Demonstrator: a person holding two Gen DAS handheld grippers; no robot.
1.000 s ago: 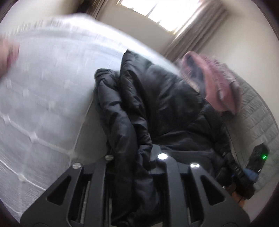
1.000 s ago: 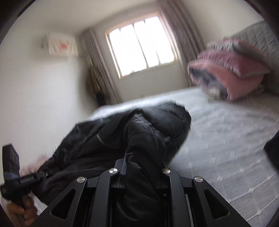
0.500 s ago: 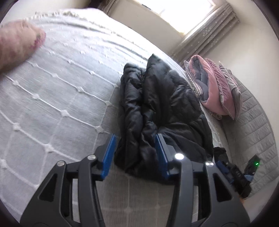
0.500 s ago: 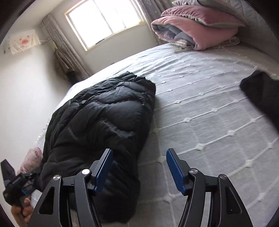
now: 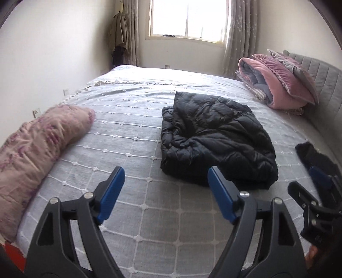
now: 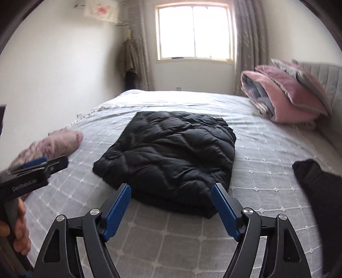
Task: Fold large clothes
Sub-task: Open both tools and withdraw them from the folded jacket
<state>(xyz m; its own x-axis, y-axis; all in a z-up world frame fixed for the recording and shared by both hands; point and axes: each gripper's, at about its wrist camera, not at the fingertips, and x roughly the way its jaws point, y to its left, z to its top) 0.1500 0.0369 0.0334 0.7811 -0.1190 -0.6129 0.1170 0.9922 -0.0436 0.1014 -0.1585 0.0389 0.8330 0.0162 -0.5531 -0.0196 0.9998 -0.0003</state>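
A black puffer jacket [image 5: 215, 136] lies folded into a thick bundle in the middle of the bed [image 5: 132, 107]; it also shows in the right wrist view [image 6: 171, 154]. My left gripper [image 5: 165, 177] is open and empty, held above the bed short of the jacket's near edge. My right gripper [image 6: 171, 192] is open and empty, just short of the jacket's near edge. The right gripper also shows at the right edge of the left wrist view [image 5: 318, 198], and the left gripper at the left edge of the right wrist view [image 6: 36, 169].
A pink floral pillow [image 5: 36, 147] lies at the bed's left edge. A folded pink quilt with cushions [image 5: 275, 85] is stacked by the grey headboard [image 5: 325, 85]. Another dark garment [image 6: 316, 188] lies at the right. A window [image 5: 188, 19] is behind the bed.
Both grippers let go of the jacket, opened wide and pulled back from it. The jacket now rests folded on the bed.
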